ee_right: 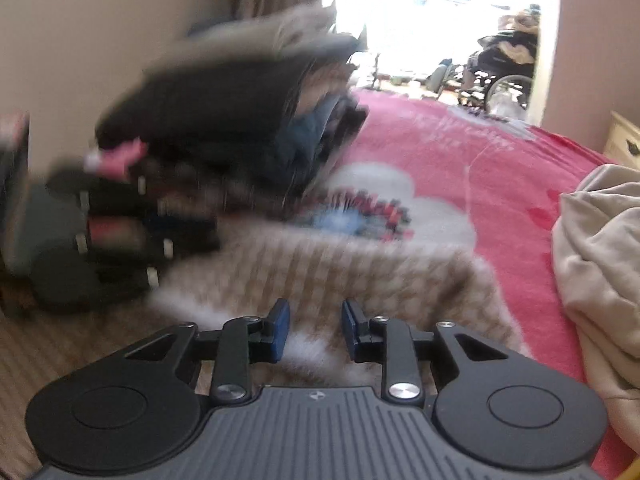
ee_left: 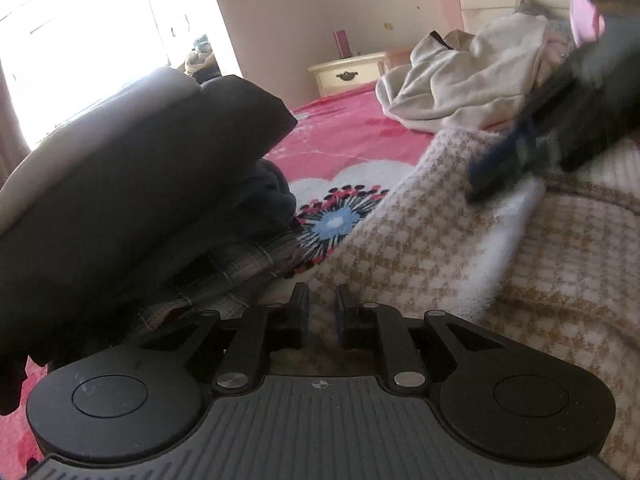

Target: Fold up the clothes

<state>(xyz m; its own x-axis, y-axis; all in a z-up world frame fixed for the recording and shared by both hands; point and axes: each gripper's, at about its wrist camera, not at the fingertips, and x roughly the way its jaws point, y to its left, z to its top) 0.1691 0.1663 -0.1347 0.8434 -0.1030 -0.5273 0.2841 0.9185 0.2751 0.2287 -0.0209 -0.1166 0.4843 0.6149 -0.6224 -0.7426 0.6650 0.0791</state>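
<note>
A cream-and-tan houndstooth knit garment with a white fleecy inside lies on the pink bedspread. My left gripper sits low at the garment's near edge. Its jaws stand a narrow gap apart and I see nothing pinched between them. My right gripper hovers over the garment's fleecy edge, open, with its blue pads apart. Each gripper shows blurred in the other's view: the right gripper above the knit, the left gripper at the knit's left edge.
A tall stack of folded dark clothes stands just left of the garment. A heap of cream clothes lies to the right. A cream nightstand stands beyond the bed, and a wheelchair is in the bright doorway.
</note>
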